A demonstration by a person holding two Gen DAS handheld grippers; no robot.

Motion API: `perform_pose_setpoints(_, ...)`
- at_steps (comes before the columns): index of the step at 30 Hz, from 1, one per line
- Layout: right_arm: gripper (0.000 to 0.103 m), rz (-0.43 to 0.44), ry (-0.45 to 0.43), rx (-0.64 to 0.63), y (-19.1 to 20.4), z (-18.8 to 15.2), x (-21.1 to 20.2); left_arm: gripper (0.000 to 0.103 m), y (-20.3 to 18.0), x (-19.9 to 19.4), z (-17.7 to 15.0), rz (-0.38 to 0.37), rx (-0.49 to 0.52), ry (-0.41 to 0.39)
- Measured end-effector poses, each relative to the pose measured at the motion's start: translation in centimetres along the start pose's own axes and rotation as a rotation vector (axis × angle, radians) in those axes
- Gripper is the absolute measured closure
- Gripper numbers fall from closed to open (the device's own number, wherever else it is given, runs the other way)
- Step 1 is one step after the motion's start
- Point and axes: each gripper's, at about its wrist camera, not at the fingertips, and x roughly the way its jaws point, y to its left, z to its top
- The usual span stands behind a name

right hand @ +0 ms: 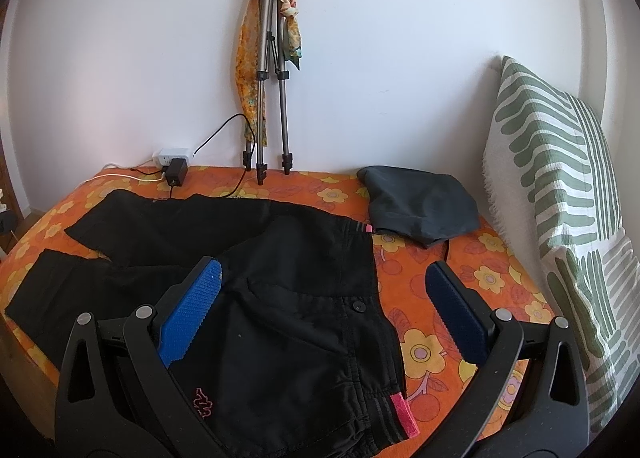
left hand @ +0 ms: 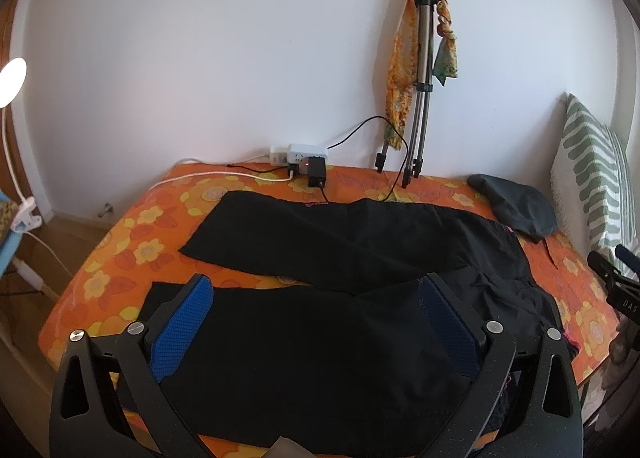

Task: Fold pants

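Observation:
Black pants (left hand: 340, 250) lie spread flat on the orange flowered bed (left hand: 120, 258), both legs stretched to the left, waist to the right. My left gripper (left hand: 316, 290) is open above the near leg, holding nothing. In the right wrist view the pants (right hand: 280, 278) show their waistband with a pink tab at the lower right. My right gripper (right hand: 324, 274) is open over the waist area, its left finger above the cloth and its right finger above the bedcover (right hand: 420, 266).
A folded dark grey garment (right hand: 420, 206) lies at the back right of the bed. A tripod with scarves (right hand: 272, 78) leans on the wall. A power strip with chargers and cables (left hand: 304, 162) sits at the back edge. A green-striped pillow (right hand: 560, 198) stands on the right. A lamp (left hand: 12, 78) is on the left.

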Motion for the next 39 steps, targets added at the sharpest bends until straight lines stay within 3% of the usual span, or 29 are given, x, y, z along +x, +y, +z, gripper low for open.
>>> perform_pose_setpoints(11, 0.0, 0.005, 0.036, 0.037, -3.0, -0.9, 0.8, 0.023, 3.3, 0.9, -0.3, 0.03, -0.014, 0.017)
perform_pose_setpoints(16, 0.003, 0.025, 0.048, 0.068, -4.1, -0.9, 0.7, 0.033, 5.6, 1.8, 0.2, 0.023, -0.072, 0.058)
perform_pose_setpoints(21, 0.003, 0.057, 0.051, 0.043, -4.5, 0.5, 1.2, 0.043, 6.7, 2.6, 1.7, 0.058, -0.003, 0.071)
perform_pose_setpoints(25, 0.003, 0.074, 0.073, 0.051, -5.2, 1.5, 2.6, 0.044, 9.1, 4.2, 3.6, 0.046, -0.032, 0.128)
perform_pose_setpoints(31, 0.011, 0.156, 0.185, 0.062, -6.3, 3.2, 7.2, 0.045, 11.5, 7.4, 6.3, 0.041, -0.067, 0.19)
perform_pose_setpoints(39, 0.011, 0.241, 0.245, -0.137, -3.1, 7.5, 13.6, 0.045, 13.6, 14.1, 9.6, 0.025, -0.104, 0.285)
